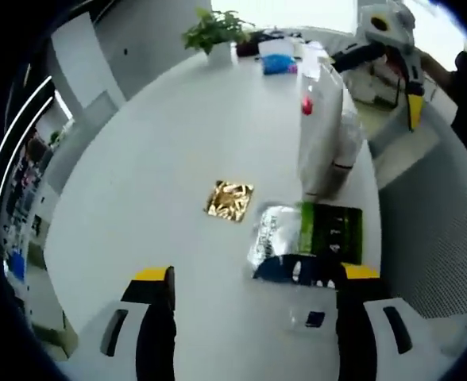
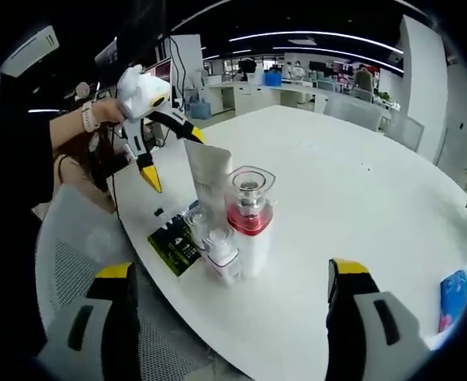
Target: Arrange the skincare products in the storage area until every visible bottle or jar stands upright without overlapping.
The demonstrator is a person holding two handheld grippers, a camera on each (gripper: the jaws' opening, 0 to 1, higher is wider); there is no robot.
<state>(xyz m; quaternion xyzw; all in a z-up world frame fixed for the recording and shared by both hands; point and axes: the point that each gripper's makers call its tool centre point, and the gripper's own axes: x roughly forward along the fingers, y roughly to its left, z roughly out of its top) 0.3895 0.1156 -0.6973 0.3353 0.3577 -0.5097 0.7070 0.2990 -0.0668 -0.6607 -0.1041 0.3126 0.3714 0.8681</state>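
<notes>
- So both sets of tongs are held up in the air over a big white table [image 1: 162, 159], nothing gripped in either.
- Left gripper [image 1: 253, 282]: jaws spread wide apart, yellow tips pointing out across the table. In the right gripper view you can see it from outside [image 2: 166, 155], held in a person's hand [image 2: 106, 111] with a watch on the wrist, tilted so the jaws angle downward, hovering above and just beside the products.
- Right gripper [image 2: 229, 278]: jaws wide apart too, the product cluster sitting between them and a bit ahead. In the left gripper view it's far off at the top right [image 1: 392, 48], jaws pointing down.
- Skincare stuff: a clear pump bottle with a red band [image 2: 249, 218] stands upright, a white tube [image 2: 208, 178] upright right behind it, and small clear bottles [image 2: 218, 246] touching in front.
- A green and black packet [image 1: 329, 230] lies flat close to the left gripper's right jaw, next to a silvery sachet [image 1: 273, 230].
- A gold foil packet [image 1: 229, 200] lies flat ahead of the left jaws, roughly centred.
- Far end: a potted plant [image 1: 214, 32] and a blue pack [image 1: 279, 63].
</notes>
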